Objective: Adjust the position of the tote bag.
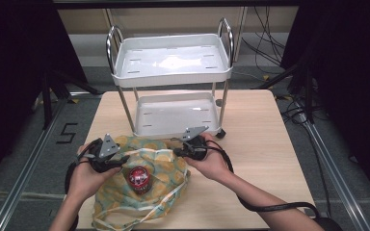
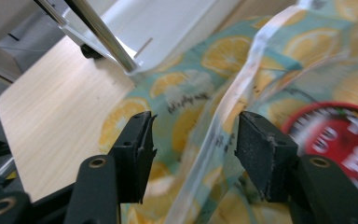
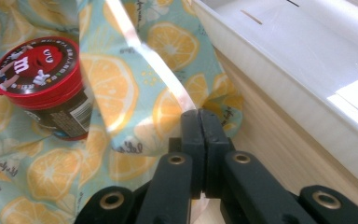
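A cloth bag [image 1: 161,161] printed with orange slices lies on the wooden table, with a dark jar with a red lid [image 1: 139,179] standing in the middle of it. In the left gripper view my left gripper [image 2: 193,123] is open over the bag's left edge; a pale strap [image 2: 233,102] runs between its jaws and no pad presses it. The red lid [image 2: 340,140] sits to its right. My right gripper [image 3: 199,112] is shut on the bag's strap [image 3: 158,65] at the bag's right side, the jar [image 3: 37,70] beyond it. From above, the left gripper [image 1: 123,160] and right gripper [image 1: 178,151] flank the jar.
A white two-shelf cart [image 1: 173,62] with chrome posts stands at the back of the table [image 1: 265,144], its lower tray [image 1: 176,115] just behind the bag. Bare wood lies to the right and left. Cables trail from both grippers.
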